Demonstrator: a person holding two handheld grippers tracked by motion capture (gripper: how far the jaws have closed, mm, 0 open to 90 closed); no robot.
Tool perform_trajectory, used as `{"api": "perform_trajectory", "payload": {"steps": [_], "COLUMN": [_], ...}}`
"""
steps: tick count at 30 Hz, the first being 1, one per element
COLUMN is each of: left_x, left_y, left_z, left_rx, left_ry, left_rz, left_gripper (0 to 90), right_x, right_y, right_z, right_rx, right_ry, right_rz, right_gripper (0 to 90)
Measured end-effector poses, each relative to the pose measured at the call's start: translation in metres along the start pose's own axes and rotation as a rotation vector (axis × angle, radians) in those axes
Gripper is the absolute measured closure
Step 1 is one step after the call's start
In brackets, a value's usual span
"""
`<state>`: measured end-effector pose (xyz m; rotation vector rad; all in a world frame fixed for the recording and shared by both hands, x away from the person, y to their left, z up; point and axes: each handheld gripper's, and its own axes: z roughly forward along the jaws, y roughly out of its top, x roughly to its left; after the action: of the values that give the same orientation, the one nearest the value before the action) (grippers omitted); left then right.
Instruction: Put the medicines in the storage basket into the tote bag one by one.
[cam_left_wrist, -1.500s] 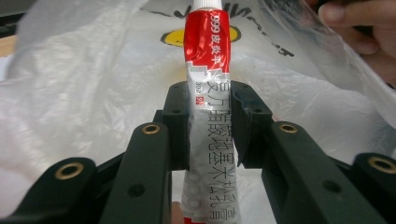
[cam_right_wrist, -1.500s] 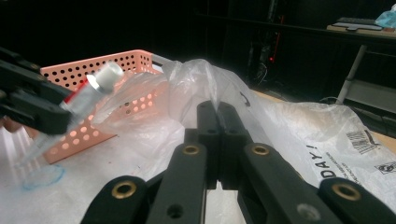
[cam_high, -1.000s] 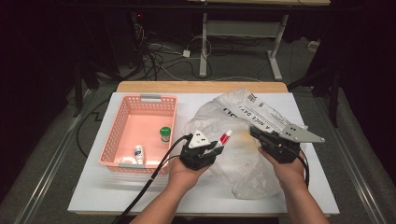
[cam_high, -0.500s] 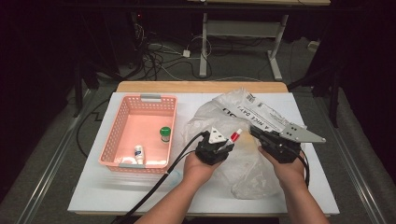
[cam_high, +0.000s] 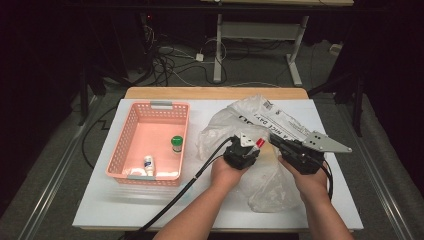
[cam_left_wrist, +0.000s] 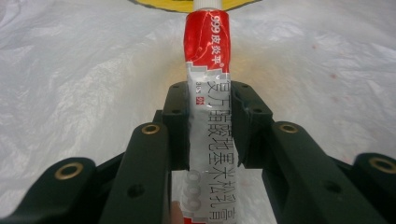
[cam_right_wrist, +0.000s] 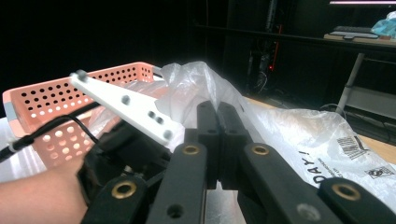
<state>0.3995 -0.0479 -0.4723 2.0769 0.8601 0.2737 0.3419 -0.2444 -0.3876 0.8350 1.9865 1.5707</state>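
Left gripper (cam_high: 252, 145): carried the red-and-white tube (cam_left_wrist: 209, 93) rightward, over the plastic bag (cam_high: 270, 185).
Gap to right gripper (cam_high: 278, 144): apparently narrowed.

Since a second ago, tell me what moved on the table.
The left gripper, shut on the red and white tube, carried it toward the right gripper and over the plastic bag. The right gripper stayed shut on the bag's edge; the pink basket and its items stayed put.

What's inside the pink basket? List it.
In the basket: a green-capped jar, a small white bottle and something white along the near wall. That near wall hides part of the floor behind it.
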Motion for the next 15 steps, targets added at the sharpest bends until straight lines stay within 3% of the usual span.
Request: {"api": "perform_trajectory", "payload": {"steps": [5,7,10,15], "left_x": [0.003,0.004,0.002,-0.001], "left_y": [-0.001,-0.001,-0.002,-0.008], "left_z": [0.007,0.007,0.005,-0.007], "left_rx": [-0.001,-0.005,-0.003,-0.016], "left_ry": [-0.002,-0.025,-0.037,-0.057], "left_rz": [-0.040,-0.048,-0.024,-0.015], "left_gripper": [68.2,67.5,58.1,50.2], "right_x": [-0.002,-0.003,-0.003,-0.002], "right_y": [0.000,0.000,0.000,0.000], "right_z": [-0.002,-0.002,-0.003,-0.002], "right_rx": [-0.004,-0.005,-0.005,0.000], "right_ry": [-0.006,-0.006,-0.005,-0.005], "right_rz": [0.002,0.002,0.001,0.000], "right_gripper": [90.0,90.0,90.0,90.0]}}
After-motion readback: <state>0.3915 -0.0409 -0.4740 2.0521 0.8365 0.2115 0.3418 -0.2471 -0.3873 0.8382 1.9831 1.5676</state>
